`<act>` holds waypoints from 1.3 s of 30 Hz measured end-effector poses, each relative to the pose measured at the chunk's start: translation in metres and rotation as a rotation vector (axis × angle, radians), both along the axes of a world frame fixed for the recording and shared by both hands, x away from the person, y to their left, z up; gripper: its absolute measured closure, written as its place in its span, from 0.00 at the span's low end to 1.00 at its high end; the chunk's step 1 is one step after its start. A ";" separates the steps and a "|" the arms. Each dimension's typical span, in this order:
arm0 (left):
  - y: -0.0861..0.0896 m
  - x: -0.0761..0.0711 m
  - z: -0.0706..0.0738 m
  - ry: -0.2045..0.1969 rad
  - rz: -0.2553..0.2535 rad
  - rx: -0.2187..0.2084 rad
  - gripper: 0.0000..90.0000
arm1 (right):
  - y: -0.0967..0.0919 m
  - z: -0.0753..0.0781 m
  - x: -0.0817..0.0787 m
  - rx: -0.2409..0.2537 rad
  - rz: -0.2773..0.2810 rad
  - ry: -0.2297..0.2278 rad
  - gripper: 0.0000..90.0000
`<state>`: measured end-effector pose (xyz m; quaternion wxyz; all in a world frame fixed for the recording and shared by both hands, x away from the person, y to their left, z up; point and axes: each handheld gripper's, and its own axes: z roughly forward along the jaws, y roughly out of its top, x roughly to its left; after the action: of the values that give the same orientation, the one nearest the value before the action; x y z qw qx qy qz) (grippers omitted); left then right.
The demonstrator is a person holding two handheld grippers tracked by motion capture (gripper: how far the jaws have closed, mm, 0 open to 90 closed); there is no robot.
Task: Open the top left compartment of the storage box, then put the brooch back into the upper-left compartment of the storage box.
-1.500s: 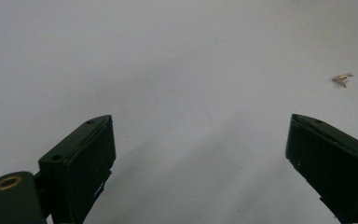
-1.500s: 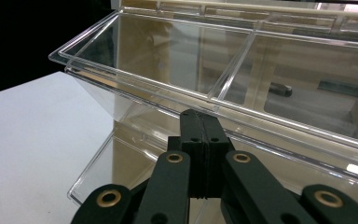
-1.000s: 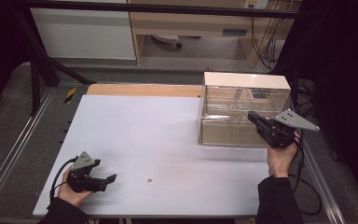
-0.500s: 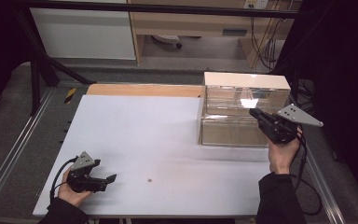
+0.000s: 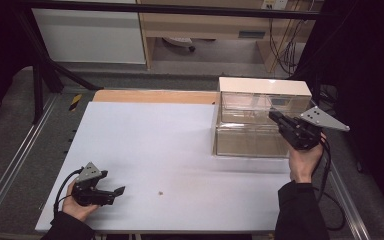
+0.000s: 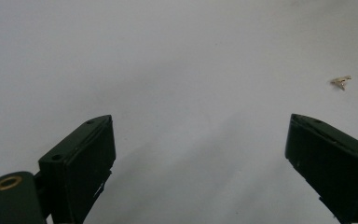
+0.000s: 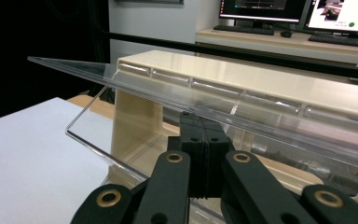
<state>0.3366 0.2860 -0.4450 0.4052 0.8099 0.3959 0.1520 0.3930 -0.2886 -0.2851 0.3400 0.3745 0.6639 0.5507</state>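
Note:
A two-tier storage bin (image 5: 263, 87) with a cream frame and clear fronts stands at the table's right side. My right gripper (image 5: 273, 116) is shut, its tips at the front of the upper tier. In the right gripper view the closed jaws (image 7: 200, 122) sit just under a clear hinged flap (image 7: 135, 86), which is tilted up and outward over them; nothing is clamped between the jaws. My left gripper (image 5: 120, 190) rests at the table's front left, held in a hand. Its jaws stand wide open over bare table (image 6: 198, 149).
The white table top (image 5: 150, 140) has a wooden strip (image 5: 150, 96) along its far edge. A tiny tan crumb (image 5: 161, 191) lies right of the left gripper, also seen as a crumb (image 6: 341, 82). Metal rails (image 5: 10, 170) flank the table. Monitors (image 7: 307, 11) stand behind.
The right gripper has edged slightly upward at the upper tier's front. The left gripper has kept still.

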 end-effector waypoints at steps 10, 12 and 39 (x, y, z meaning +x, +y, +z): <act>-0.001 -0.001 0.002 -0.004 -0.003 0.000 0.09 | 0.002 0.006 0.004 -0.002 -0.005 -0.005 1.00; -0.001 -0.001 0.002 -0.004 -0.004 -0.001 0.10 | 0.002 0.007 0.004 0.001 -0.005 -0.005 1.00; -0.029 -0.004 0.016 -0.018 -0.046 -0.024 0.09 | 0.004 0.015 0.006 -0.012 -0.003 -0.003 1.00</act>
<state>0.3323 0.2572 -0.4287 0.4217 0.8125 0.3753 0.1455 0.3994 -0.2849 -0.2703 0.3441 0.3727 0.6660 0.5469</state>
